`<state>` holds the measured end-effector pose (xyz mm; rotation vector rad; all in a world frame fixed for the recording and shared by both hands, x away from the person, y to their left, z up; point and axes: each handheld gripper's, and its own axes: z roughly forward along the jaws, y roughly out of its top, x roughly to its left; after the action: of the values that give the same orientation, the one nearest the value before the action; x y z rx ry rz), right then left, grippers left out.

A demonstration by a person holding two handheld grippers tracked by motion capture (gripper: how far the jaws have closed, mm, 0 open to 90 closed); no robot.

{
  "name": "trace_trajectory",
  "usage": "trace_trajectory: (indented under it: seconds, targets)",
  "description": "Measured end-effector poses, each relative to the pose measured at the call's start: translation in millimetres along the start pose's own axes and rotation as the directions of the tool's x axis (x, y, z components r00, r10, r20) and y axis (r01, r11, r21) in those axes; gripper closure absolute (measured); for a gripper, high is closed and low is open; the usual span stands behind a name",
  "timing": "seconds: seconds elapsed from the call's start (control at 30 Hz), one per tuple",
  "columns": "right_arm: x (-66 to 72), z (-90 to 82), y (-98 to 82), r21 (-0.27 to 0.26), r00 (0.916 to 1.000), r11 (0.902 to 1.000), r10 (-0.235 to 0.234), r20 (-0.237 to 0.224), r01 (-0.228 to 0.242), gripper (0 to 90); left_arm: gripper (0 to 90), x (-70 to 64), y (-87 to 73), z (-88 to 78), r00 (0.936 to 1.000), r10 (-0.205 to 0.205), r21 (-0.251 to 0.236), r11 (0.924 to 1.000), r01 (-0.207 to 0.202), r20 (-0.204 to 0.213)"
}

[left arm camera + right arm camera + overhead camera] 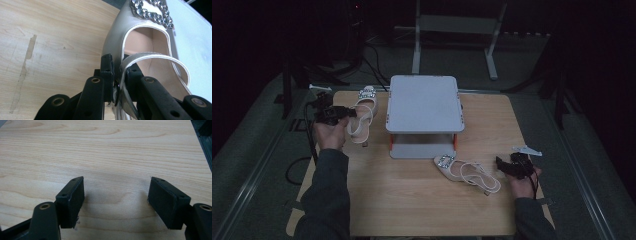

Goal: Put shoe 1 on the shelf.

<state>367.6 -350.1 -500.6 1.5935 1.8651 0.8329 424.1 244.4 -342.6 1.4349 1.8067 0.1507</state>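
Shoe [140, 42], pale cream, rhinestone buckle [152, 12], strap pinched in your left hand-held gripper [119, 75]. High view adds second shoe [467, 172] beside your right hand-held gripper [116, 202], released above the tabletop [105, 150].

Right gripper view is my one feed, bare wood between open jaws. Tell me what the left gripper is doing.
Observer: The left gripper is shut on the side edge and strap of a cream slingback shoe with a rhinestone buckle.
Operator: Report where the other shoe lies.
Observer: A matching cream shoe lies on the light wooden table, just left of the right gripper.
Operator: Name what stands between them.
Observer: A grey two-tier shoe rack with orange posts stands at the table's middle, its top bare.
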Motion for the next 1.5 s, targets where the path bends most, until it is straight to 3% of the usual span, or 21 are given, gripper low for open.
trace_trajectory:
  seconds: [0.37,0.6,0.73,0.93,0.97,1.1,1.43,1.5]
  targets:
    - [0.0,0.1,0.1,0.000,1.0000,1.0000,0.000,-0.001,0.000,29.2,81.0,-22.3,24.3,-6.7,0.9993,-0.021,-0.006,0.9997,0.022,0.031]
    - [-0.1,0.5,0.4,-0.003,1.0000,1.0000,-0.003,-0.002,0.003,29.2,80.9,-45.4,41.9,-6.2,0.9968,-0.045,0.001,0.9990,0.045,0.066]
    - [0.0,0.6,0.5,-0.003,1.0000,1.0000,-0.002,-0.002,0.002,29.2,80.8,-60.1,46.9,-2.6,0.9982,-0.047,-0.003,0.9989,0.048,0.036]
    - [0.1,1.1,0.9,-0.003,1.0000,1.0000,-0.003,-0.002,0.003,29.2,80.8,-80.0,52.0,3.6,0.9971,-0.057,-0.003,0.9984,0.057,0.051]
    - [0.0,1.0,0.9,-0.002,1.0000,1.0000,-0.005,-0.002,0.005,29.2,80.8,-88.4,53.0,6.8,0.9972,-0.056,0.001,0.9984,0.056,0.049]
    - [0.1,1.1,1.1,-0.001,1.0000,1.0000,-0.004,-0.002,0.004,29.2,80.7,-102.1,52.6,17.5,0.9974,-0.052,0.020,0.9985,0.051,0.051]
    - [0.1,1.2,1.2,-0.001,1.0000,1.0000,-0.003,-0.003,0.003,29.2,80.4,-126.8,47.6,47.2,0.9977,-0.045,0.060,0.9973,0.042,0.052]
    - [0.0,1.2,1.2,-0.001,1.0000,1.0000,-0.004,-0.003,0.004,29.1,80.4,-131.8,47.9,51.0,0.9989,-0.028,0.066,0.9975,0.025,0.039]
